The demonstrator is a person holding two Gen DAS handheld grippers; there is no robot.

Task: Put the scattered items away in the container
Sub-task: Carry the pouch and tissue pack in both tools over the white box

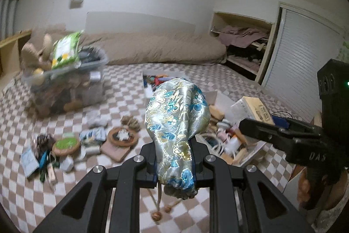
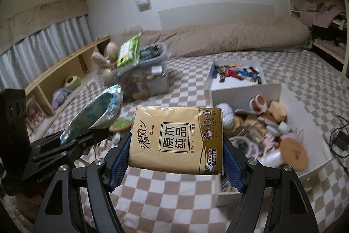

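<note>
Brocade pouch [image 1: 177, 128], silver-blue with gold flowers, sits pinched between the narrow jaws of the left gripper [image 1: 174, 158] at lower centre of the left wrist view, its body bulging up above the fingers and its drawstring cords with knotted ends dangling below. Right gripper [image 2: 176, 154] clamps a gold tissue pack [image 2: 176, 139] from both sides, blue pads pressed on the pack's left and right edges, pack flat and facing the camera at centre of the right wrist view. Left gripper with the pouch also shows at middle left of that view; the right gripper's black body enters the left wrist view from the right edge. Clear plastic bin [image 1: 67, 84], piled with plush toys and a green packet [image 1: 65, 49] sticking out on top, stands at upper left of the left wrist view on the checkered blanket [image 1: 122, 102]. Scattered bits, round coasters [image 1: 65, 145] and small packets lie at lower left, near the bin but apart from it. White box [image 2: 305, 123] crammed with small clutter sits at right of the right wrist view, a shallower white tray [image 2: 237, 84] of colourful wrappers just behind it. Beige duvet [image 2: 229, 38] runs along the far wall.
</note>
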